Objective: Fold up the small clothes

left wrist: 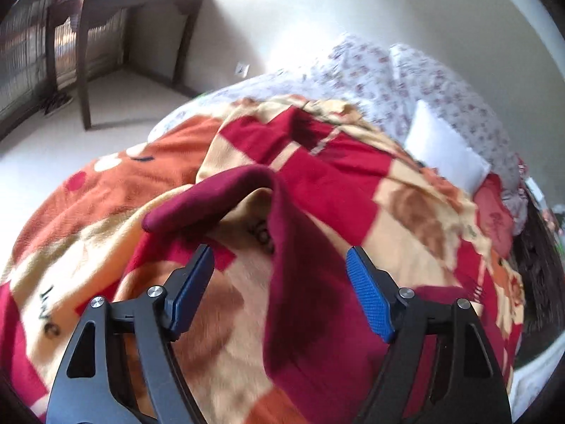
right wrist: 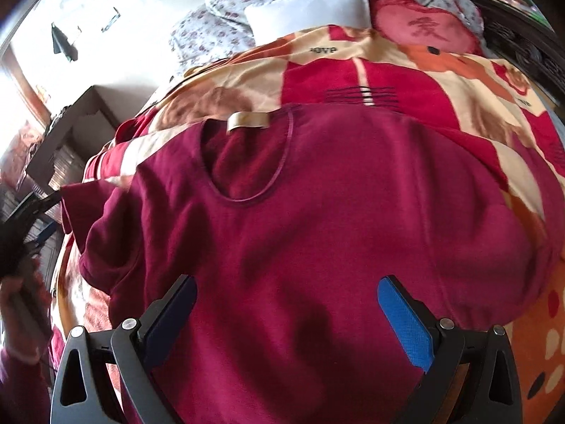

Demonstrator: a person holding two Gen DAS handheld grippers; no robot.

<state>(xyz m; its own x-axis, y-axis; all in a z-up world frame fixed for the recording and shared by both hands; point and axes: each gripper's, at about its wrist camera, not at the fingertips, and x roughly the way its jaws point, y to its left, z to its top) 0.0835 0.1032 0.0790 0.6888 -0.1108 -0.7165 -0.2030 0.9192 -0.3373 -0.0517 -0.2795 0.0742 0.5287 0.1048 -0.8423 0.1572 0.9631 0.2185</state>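
A maroon long-sleeved top (right wrist: 317, 233) lies face up on the patterned blanket (right wrist: 406, 70), its neckline and beige label (right wrist: 247, 120) toward the pillows. My right gripper (right wrist: 286, 312) is open above the top's lower chest, touching nothing. In the left wrist view the top's sleeve (left wrist: 303, 282) lies bent over the blanket (left wrist: 106, 212), its cuff end (left wrist: 159, 219) pointing left. My left gripper (left wrist: 280, 275) is open, its fingers either side of the sleeve and just above it. The left gripper also shows at the left edge of the right wrist view (right wrist: 39, 208).
A white pillow (right wrist: 310, 10), a red cushion (right wrist: 420, 28) and floral bedding (right wrist: 226, 24) lie at the head of the bed. A dark wooden table (left wrist: 116, 24) stands on the pale floor beyond the bed. Shelving (right wrist: 63, 141) stands at the bed's left side.
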